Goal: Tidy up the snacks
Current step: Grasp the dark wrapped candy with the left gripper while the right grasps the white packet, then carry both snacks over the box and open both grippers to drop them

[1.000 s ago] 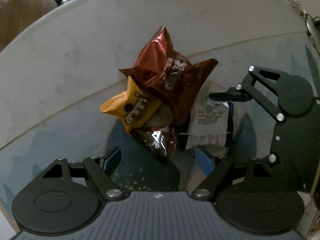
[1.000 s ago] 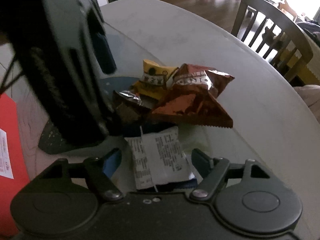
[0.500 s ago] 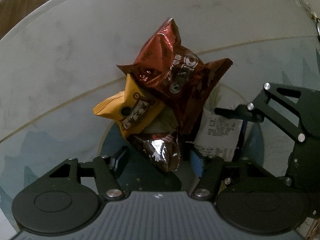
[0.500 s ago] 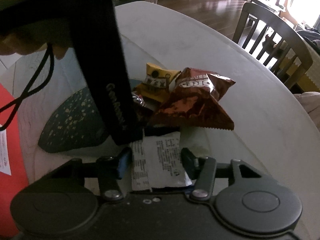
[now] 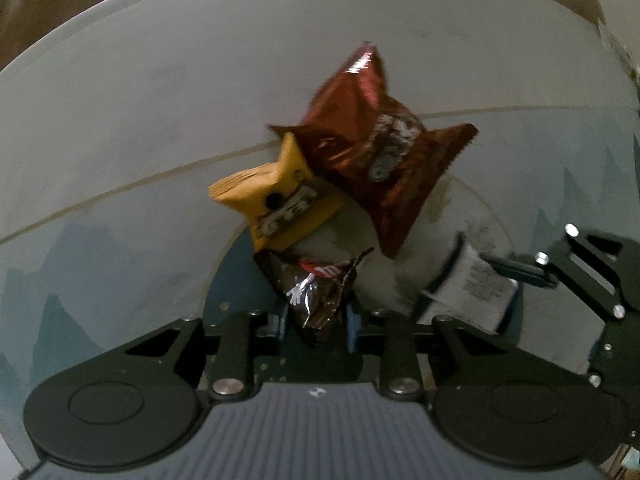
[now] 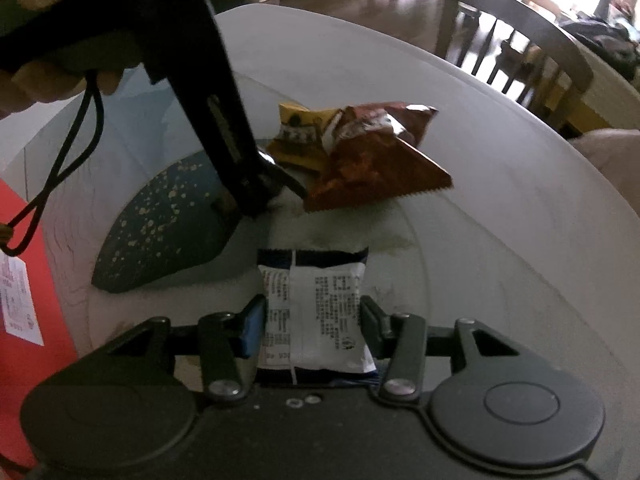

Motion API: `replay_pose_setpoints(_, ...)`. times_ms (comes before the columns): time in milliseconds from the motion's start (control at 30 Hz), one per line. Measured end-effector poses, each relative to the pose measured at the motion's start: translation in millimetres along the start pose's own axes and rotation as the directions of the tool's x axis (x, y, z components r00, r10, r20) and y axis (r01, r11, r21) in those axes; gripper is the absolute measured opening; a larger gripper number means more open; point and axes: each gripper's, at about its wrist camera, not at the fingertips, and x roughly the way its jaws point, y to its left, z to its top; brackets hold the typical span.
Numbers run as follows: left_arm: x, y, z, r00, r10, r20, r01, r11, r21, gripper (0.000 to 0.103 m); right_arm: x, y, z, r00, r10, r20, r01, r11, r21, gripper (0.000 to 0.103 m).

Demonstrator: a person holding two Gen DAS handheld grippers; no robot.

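Note:
My left gripper (image 5: 316,322) is shut on a dark brown candy packet (image 5: 316,292) at the near edge of a snack pile. Behind it lie a yellow packet (image 5: 276,204) and a big red-brown chip bag (image 5: 376,152). My right gripper (image 6: 312,320) is shut on a white packet with a dark blue edge (image 6: 316,304), which also shows in the left wrist view (image 5: 472,288). In the right wrist view the left gripper's body (image 6: 216,112) reaches down to the pile, with the yellow packet (image 6: 298,136) and the chip bag (image 6: 372,156) behind it.
The snacks lie on a round white table (image 6: 500,208) with a pale blue patterned mat (image 5: 100,248). A dark blue speckled patch (image 6: 168,220) lies left of the white packet. A red box (image 6: 24,288) stands at the left. A wooden chair (image 6: 516,48) stands behind the table.
Both grippers have closed: the left one on the dark brown candy packet, the right one on the white packet. The left gripper has moved in closer to the pile.

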Motion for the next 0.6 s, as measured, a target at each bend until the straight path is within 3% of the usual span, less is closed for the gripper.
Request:
replay_pose_setpoints(267, -30, 28, -24, 0.996, -0.024, 0.081, 0.030, 0.997, -0.070, 0.025, -34, -6, -15, 0.999, -0.049, 0.021, 0.046, 0.992, 0.116, 0.048)
replay_pose_setpoints(600, -86, 27, -52, 0.978, -0.034, 0.207, 0.059, 0.992, -0.114, 0.025, -93, 20, -14, 0.988, -0.129, 0.083, 0.108, 0.970, 0.218, 0.048)
